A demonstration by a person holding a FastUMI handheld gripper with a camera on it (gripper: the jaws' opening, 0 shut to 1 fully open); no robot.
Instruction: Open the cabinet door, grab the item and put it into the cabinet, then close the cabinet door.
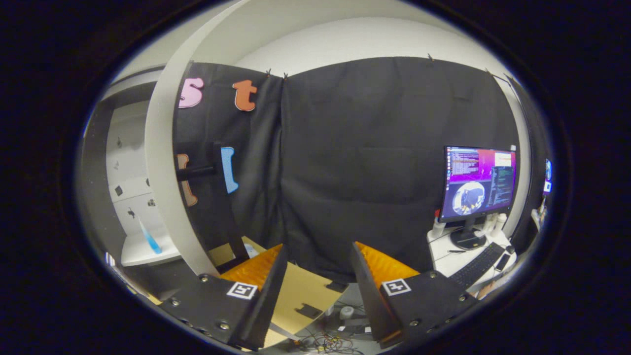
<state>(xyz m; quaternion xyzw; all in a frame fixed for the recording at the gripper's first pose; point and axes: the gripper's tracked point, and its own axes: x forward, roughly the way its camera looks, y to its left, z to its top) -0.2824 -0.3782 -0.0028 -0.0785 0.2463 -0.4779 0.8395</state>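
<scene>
A white cabinet [133, 192] stands to the left of my fingers, and its white door [162, 172] hangs open, seen edge-on. A black handle [217, 187] sticks out from the door toward the booth wall. Inside, on a white shelf [143, 254], a slim blue item [148, 236] leans tilted. My gripper [319, 246] is open, with nothing between its fingers. It points at the black cloth wall, to the right of the door and apart from both door and handle.
A tan board [300, 296] lies below and between the fingers. To the right stands a white desk [443, 259] with a lit monitor [478, 182] and a black keyboard [475, 266]. Loose cables [325, 340] lie on the floor underneath.
</scene>
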